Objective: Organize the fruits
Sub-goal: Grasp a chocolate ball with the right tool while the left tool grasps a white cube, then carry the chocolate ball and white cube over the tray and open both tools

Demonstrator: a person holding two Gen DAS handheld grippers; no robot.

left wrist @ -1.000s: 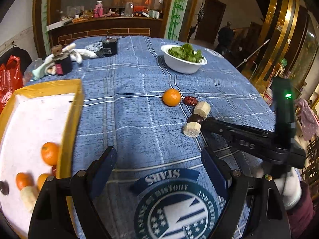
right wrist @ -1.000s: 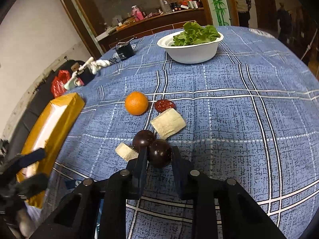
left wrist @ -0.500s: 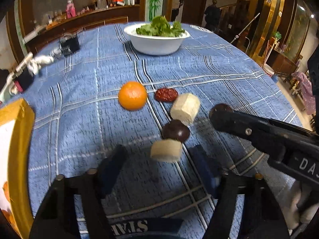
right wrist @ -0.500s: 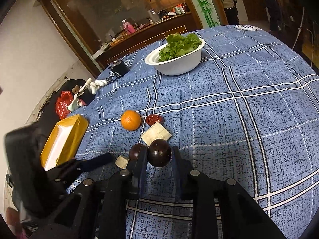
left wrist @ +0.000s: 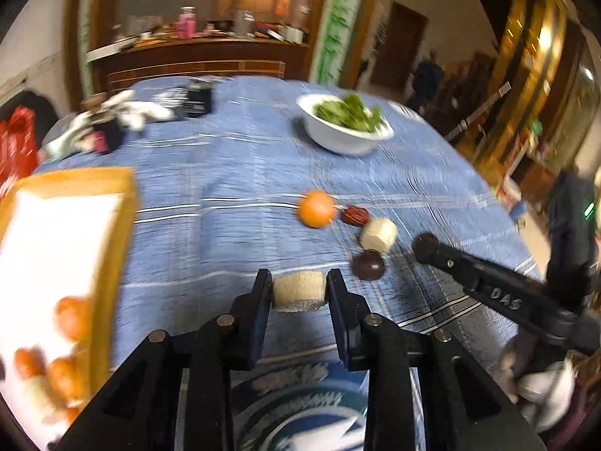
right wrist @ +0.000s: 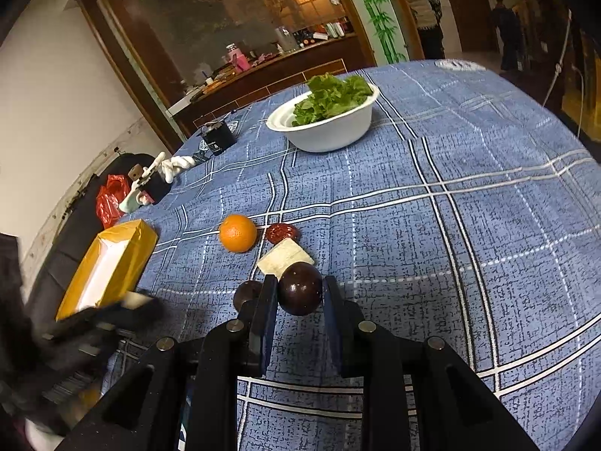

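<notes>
The left gripper [left wrist: 299, 290] is closing on a pale cane piece [left wrist: 298, 290] above the blue tablecloth [left wrist: 225, 233]. Beside it lie a dark round fruit [left wrist: 368, 264], another pale piece [left wrist: 378, 234], an orange [left wrist: 316, 209] and a red date [left wrist: 354, 215].

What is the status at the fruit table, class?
Left gripper closing, pale cylinder piece between its fingers. Right gripper shut on dark round fruit. Yellow tray on the left, path unobstructed.
</notes>
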